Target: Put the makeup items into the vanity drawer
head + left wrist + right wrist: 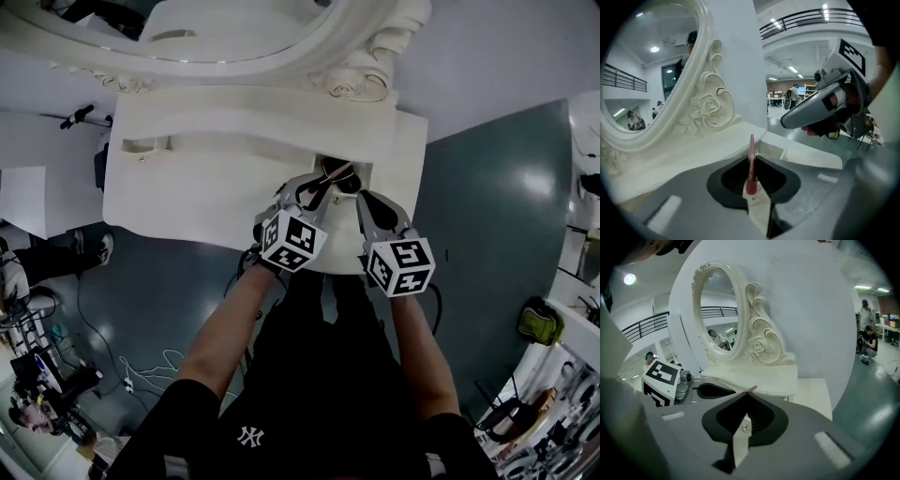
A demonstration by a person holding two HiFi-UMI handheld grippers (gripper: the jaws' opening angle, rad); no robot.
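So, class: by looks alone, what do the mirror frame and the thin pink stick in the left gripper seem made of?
Mirror frame: probably painted wood or moulded resin; cream, satin sheen, carved scrolls and a rose. Pink stick, pinched by the left gripper: likely plastic; smooth, slightly glossy, evenly coloured.

Head view: from above, steeply down on vanity (187, 178). Left gripper view: low, close, facing mirror (647, 70) obliquely. Right gripper view: farther back. Both gripper views share mirror and vanity top.
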